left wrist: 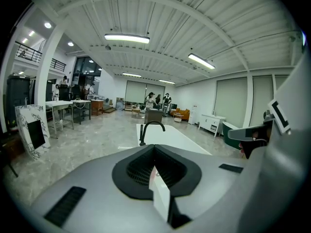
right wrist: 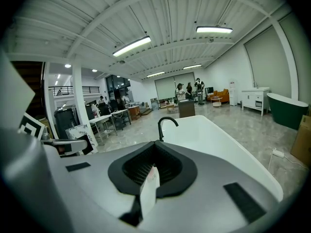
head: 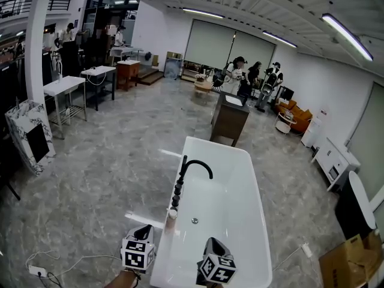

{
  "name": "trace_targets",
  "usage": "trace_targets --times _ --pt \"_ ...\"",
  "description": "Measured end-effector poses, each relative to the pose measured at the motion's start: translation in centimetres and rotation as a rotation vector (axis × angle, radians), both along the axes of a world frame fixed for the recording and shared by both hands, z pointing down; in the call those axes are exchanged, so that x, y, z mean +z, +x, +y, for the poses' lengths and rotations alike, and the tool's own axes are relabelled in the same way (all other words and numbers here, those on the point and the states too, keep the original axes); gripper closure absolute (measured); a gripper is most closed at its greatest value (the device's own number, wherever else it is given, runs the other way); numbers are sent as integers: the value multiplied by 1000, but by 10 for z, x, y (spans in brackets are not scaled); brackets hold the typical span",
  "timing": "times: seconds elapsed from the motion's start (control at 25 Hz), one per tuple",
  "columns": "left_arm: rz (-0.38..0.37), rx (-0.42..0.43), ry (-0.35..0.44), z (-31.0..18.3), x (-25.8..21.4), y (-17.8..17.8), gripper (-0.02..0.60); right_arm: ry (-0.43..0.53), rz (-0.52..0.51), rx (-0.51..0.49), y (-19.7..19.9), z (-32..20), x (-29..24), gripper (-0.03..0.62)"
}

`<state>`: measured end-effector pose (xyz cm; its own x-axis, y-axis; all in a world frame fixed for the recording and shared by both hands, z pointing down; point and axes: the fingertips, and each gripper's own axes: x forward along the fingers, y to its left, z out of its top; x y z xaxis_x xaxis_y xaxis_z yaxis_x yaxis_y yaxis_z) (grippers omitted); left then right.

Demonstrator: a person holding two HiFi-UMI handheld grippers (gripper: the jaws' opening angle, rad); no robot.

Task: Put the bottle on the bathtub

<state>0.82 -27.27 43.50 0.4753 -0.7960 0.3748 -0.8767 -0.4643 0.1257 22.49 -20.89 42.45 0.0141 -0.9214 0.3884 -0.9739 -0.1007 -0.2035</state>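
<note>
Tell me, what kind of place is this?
Probably a bathroom showroom: a white freestanding bathtub with a black curved faucet stands mid-floor in a big hall, and a dark green bathtub sits by the wall.

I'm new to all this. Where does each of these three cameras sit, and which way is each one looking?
Head view: on the person's head, looking steeply down at the white bathtub and its black faucet; the left gripper and right gripper show at the bottom.
Left gripper view: on the left gripper, looking along its shut jaws toward the faucet; the right gripper shows at the right edge.
Right gripper view: on the right gripper, jaws shut, facing the same way; the left gripper shows at left.
Shared: all three show the bathtub and faucet.
</note>
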Motion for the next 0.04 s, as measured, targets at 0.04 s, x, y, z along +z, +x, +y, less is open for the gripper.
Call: trace_targets --times 0.04 --pt "-2 2 -2 0 2 0 565 -2 0 0 0 0 2 568"
